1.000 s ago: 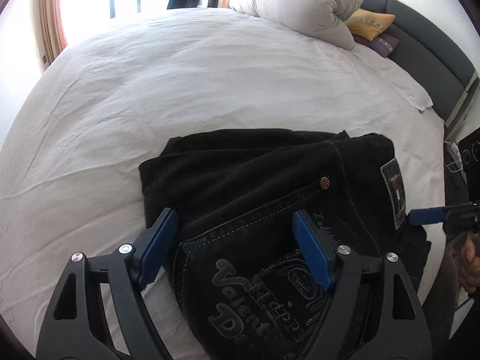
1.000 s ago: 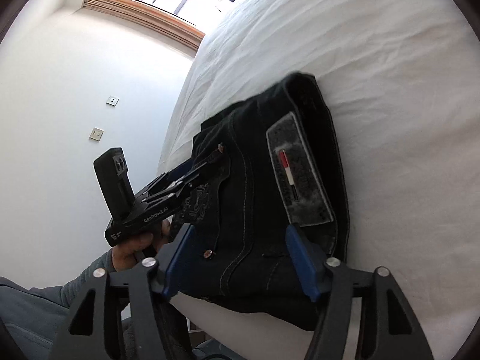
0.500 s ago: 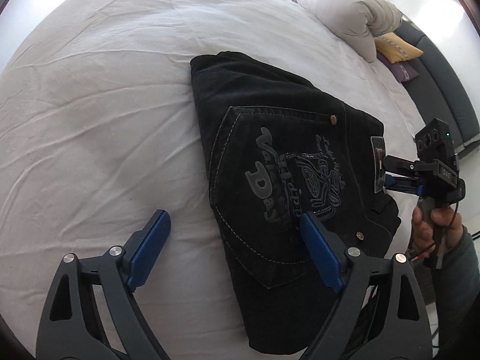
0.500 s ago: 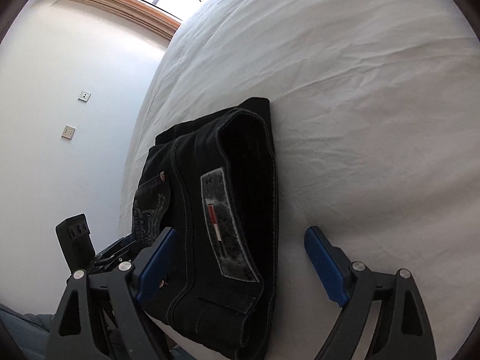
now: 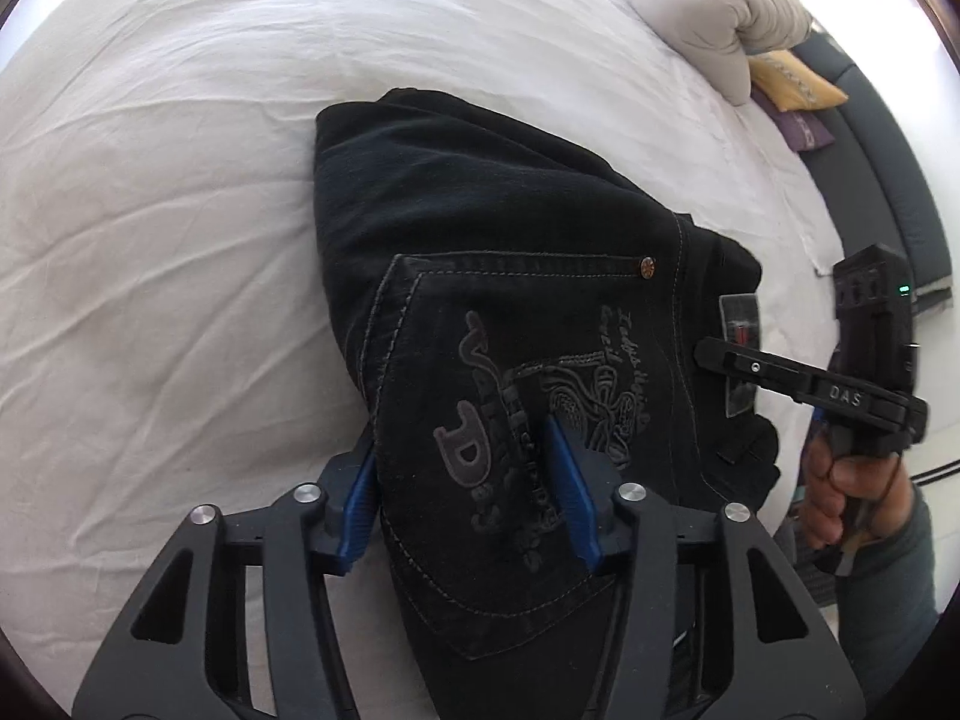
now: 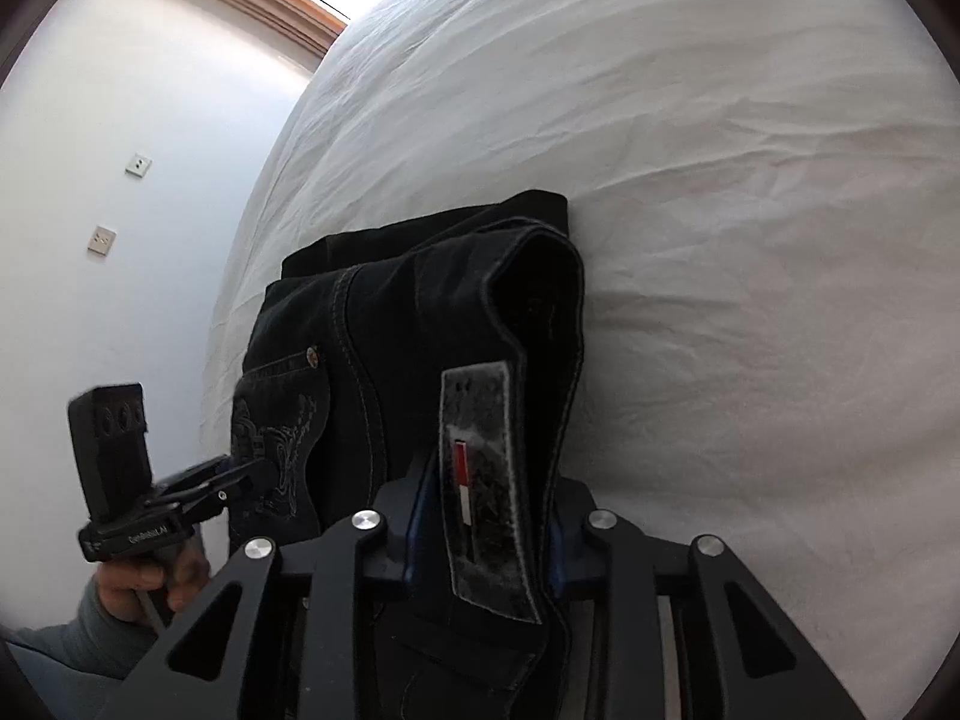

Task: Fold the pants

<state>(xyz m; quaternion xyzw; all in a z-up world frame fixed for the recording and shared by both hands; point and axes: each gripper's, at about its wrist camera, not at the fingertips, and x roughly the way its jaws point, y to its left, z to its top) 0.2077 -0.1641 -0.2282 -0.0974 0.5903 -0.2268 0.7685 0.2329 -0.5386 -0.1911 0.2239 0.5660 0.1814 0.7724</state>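
Note:
Black folded pants (image 5: 498,276) lie on the white bed, back pocket with embroidered lettering facing up. My left gripper (image 5: 465,489) is shut on the near pocket edge of the pants. My right gripper (image 6: 486,516) is shut on the waistband by the grey brand patch (image 6: 480,498); the pants (image 6: 432,324) stretch away from it. In the left wrist view the right gripper (image 5: 714,354) sits at the waistband at right. In the right wrist view the left gripper (image 6: 252,474) sits at the pocket at left.
The white bed sheet (image 5: 180,192) spreads around the pants. A rolled grey duvet (image 5: 708,12), yellow and purple cushions (image 5: 792,84) and a dark headboard (image 5: 882,138) lie at the far right. A white wall with sockets (image 6: 102,237) stands beside the bed.
Both grippers were open and drawn back from the pants half a second ago. Both have moved in and closed, the left on the pocket edge, the right on the waistband.

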